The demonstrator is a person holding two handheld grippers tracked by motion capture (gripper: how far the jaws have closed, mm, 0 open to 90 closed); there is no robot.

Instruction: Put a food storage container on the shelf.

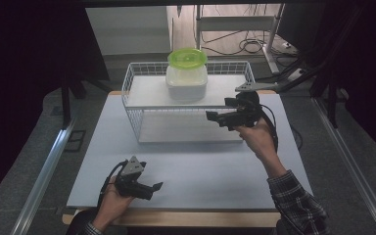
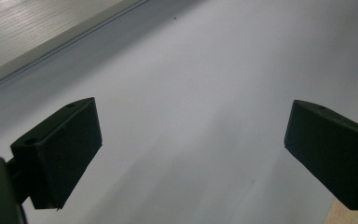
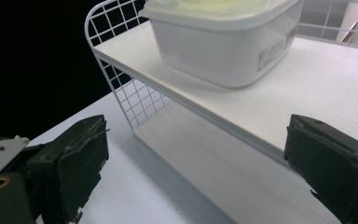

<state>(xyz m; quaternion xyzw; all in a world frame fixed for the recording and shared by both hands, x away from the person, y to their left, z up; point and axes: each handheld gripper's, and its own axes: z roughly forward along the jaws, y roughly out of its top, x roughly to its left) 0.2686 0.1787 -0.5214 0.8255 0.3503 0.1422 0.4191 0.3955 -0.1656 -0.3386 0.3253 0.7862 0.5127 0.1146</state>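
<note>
A white wire rack (image 1: 133, 85) with two white shelves stands at the back of the table. On its top shelf sits a clear food container (image 1: 186, 81) with a green lid (image 1: 187, 57); the container (image 3: 223, 35) looms close in the right gripper view above the rack's top shelf (image 3: 317, 79). My right gripper (image 1: 219, 116) is open, held in front of the rack's right end, its jaws wide apart with nothing between them (image 3: 196, 158). My left gripper (image 1: 152, 188) rests low near the table's front left, open and empty (image 2: 191, 149).
The pale table top (image 1: 196, 166) spreads between the rack and the front edge. Dark curtains flank both sides. A metal frame with cables (image 1: 245, 44) stands on the floor behind the table. A plaid sleeve (image 1: 296, 200) enters at lower right.
</note>
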